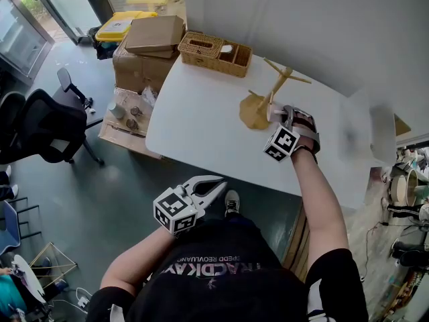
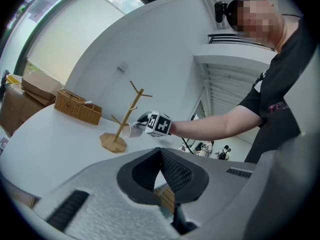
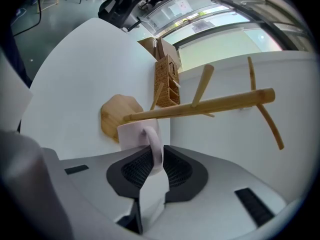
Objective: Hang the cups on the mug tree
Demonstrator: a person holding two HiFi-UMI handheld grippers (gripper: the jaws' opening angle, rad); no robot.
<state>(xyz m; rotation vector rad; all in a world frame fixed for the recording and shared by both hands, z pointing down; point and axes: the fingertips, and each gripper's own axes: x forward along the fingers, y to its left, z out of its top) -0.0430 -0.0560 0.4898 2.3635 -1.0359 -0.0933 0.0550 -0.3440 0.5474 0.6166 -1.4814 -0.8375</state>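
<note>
While my right gripper [image 3: 152,156] hangs over the right part of the white table [image 1: 194,126], its jaws are clamped on the handle [image 3: 154,143] of a white cup [image 3: 135,134], one ribbed pad on each side of the loop. In the right gripper view the cup sits at frame centre, directly under the stem of the wooden mug tree [image 3: 200,106] and just beside its round base, left of centre. The tree lies across that frame because my gripper is rolled (in the head view it stands upright). In the head view the cup appears right of centre in the upper half, close against the stem and low over the base. It hangs on no peg yet. Whether it touches the stem I cannot tell.

My left gripper [image 2: 161,155] is below and left of centre in the head view, off the table edge, over the floor and near my torso. Its jaws are together, pads meeting at the tips, empty.

A wicker basket [image 1: 214,52] stands at the table's top edge, with a cardboard box [image 1: 151,42] to its left and an office chair [image 1: 40,126] at far left.
</note>
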